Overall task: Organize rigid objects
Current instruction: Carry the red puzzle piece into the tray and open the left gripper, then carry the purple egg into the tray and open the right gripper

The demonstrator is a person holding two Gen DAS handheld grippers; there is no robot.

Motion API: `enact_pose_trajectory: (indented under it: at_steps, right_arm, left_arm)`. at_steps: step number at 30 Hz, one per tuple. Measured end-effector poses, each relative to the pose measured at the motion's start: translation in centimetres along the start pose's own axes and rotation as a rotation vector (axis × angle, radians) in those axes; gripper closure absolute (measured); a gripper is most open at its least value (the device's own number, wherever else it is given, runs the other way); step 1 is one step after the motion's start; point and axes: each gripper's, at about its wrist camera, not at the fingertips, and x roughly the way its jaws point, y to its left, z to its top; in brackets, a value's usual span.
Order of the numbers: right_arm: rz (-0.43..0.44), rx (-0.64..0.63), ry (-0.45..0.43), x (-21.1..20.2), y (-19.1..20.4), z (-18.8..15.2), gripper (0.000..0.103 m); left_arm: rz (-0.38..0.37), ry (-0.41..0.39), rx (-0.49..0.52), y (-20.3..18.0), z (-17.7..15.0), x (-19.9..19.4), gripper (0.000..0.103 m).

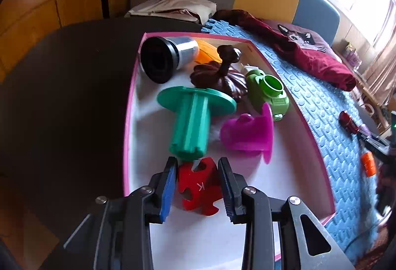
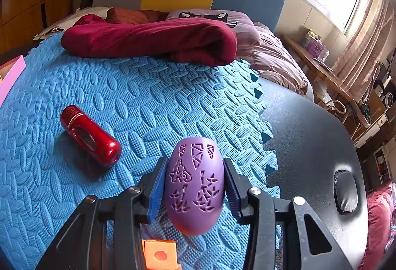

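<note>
Red piece [image 1: 198, 185] (near tray [image 1: 128, 121] edge)

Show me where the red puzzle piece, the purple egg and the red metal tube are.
red puzzle piece [image 1: 198, 187], left wrist view, its top face.
purple egg [image 2: 195, 185], right wrist view, its carved shell.
red metal tube [image 2: 90, 136], right wrist view, mid-body.

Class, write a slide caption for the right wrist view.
Right gripper clamps a carved purple egg over the blue foam mat.
</note>
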Motion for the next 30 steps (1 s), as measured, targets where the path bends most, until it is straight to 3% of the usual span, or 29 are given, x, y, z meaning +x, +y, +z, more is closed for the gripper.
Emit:
enact_pose_trajectory:
  at_steps: [3, 6, 17, 30]
  right_arm:
    - [0.0, -0.002, 0.0, 0.0, 0.0, 0.0, 0.059]
    - [-0.002, -0.004, -0.001, 0.0, 0.0, 0.0, 0.059]
    - [-0.015, -0.013, -0.002, -0.2, 0.1, 0.0, 0.059]
    - [0.012, 0.078, -0.042, -2.3, -0.8, 1.2, 0.059]
  left_arm:
    - [0.008, -0.016, 0.013, 0.0, -0.4, -0.7, 0.068]
    - [0.011, -0.036, 0.014, 0.0, -0.6, -1.5, 0.059]
    - [0.082, -0.103, 0.02, -0.2, -1.1, -4.7, 0.058]
    - [0.076, -0.136, 0.041, -0.6, -1.4, -6.0, 0.058]
